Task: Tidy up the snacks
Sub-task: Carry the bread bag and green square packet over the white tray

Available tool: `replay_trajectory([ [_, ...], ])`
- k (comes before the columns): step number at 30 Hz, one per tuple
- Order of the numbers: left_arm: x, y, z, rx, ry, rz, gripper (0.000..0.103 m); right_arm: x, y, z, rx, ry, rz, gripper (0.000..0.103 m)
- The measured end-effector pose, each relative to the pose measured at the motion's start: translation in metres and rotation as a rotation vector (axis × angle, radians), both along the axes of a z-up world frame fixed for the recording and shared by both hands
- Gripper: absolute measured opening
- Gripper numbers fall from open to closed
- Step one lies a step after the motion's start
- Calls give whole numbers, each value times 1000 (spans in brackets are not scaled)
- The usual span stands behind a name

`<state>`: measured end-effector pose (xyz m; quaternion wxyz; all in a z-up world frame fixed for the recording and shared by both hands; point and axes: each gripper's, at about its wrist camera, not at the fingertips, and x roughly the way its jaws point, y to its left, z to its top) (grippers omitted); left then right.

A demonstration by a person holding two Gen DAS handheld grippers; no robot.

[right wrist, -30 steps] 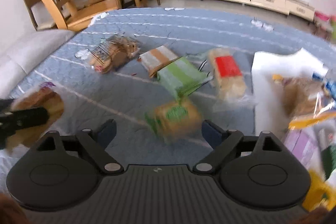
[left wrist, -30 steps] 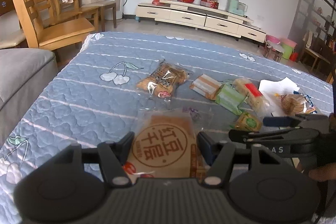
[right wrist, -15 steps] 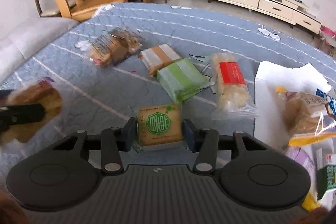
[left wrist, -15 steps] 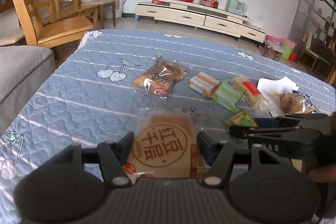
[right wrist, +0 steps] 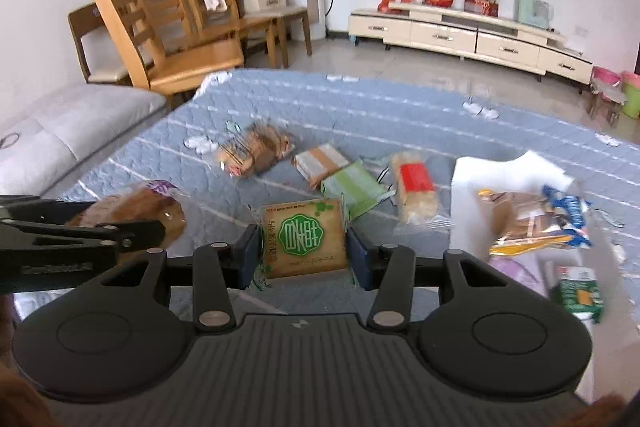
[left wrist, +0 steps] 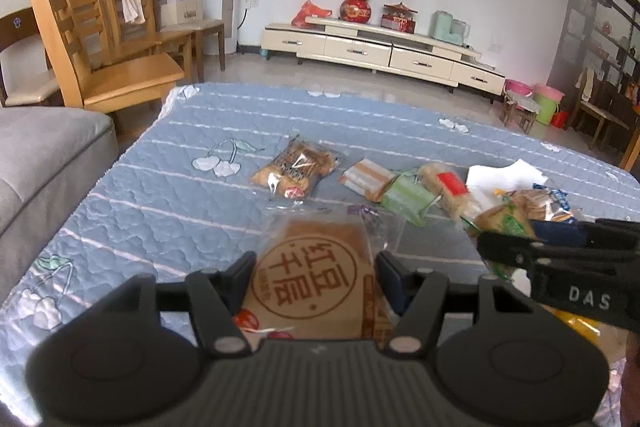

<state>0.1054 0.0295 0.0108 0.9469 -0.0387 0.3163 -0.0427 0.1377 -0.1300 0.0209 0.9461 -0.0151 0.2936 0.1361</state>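
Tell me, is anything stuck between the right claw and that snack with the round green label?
Nothing visible. The right claw already grips the square tan cake packet with the round green label, one pad on each side, above the blue quilted cover.

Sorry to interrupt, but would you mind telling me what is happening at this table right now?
A person is sorting packaged snacks on a blue quilted cover, with a handheld gripper in each hand. The left gripper has its jaws clamped on a brown wrapped pastry, and the right gripper is shut on a smaller green-labelled pastry. Several other packets, including a red-labelled one and a green one, lie loose on the cover beyond them.
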Motion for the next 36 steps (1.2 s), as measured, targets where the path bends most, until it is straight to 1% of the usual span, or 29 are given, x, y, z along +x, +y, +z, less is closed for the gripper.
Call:
replay_trajectory([
  [2, -8, -3, 6, 3, -10, 0, 64, -12, -3, 6, -10, -12, -10, 59],
  [7, -28, -8, 19, 4, -28, 2, 64, -40, -16, 18, 8, -28, -39, 59],
  [15, -53, -18, 33, 17, -57, -13, 64, -75, -33, 30, 15, -59, -75, 59],
  [26, -78, -43, 41, 30, -76, -74, 64, -112, -60, 40, 24, -89, -132, 59],
  [36, -88, -72, 43, 39, -83, -143, 64, -137, -86, 43, 40, -108, -190, 59],
])
